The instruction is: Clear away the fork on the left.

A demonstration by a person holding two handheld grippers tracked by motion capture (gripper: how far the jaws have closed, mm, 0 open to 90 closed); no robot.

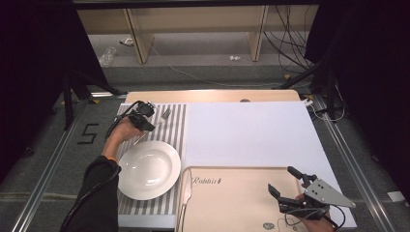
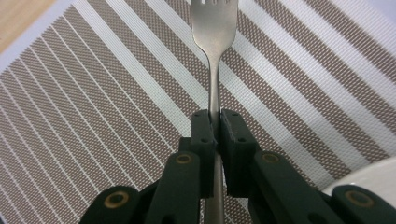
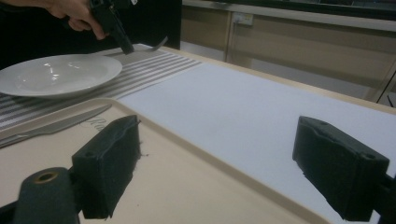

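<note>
A silver fork [image 2: 215, 28] is clamped by its handle between the pads of my left gripper [image 2: 215, 126], tines pointing away. From the high view that left gripper [image 1: 145, 118] is held over the far end of the striped placemat [image 1: 175, 130], and the fork [image 1: 166, 114] sticks out to its right, lifted off the mat. My right gripper [image 1: 281, 180] rests low over the beige tray [image 1: 232, 203] at the front right, jaws wide apart with nothing between them. In the right gripper view its own jaws [image 3: 217, 154] frame the tray's rim, and the left gripper [image 3: 116, 32] with the fork [image 3: 159, 44] shows far off.
A white plate [image 1: 149, 169] lies on the placemat just in front of the left hand. A table knife [image 1: 186, 193] lies along the tray's left edge. A white mat [image 1: 251, 130] covers the table's right half. Cables and stands ring the table.
</note>
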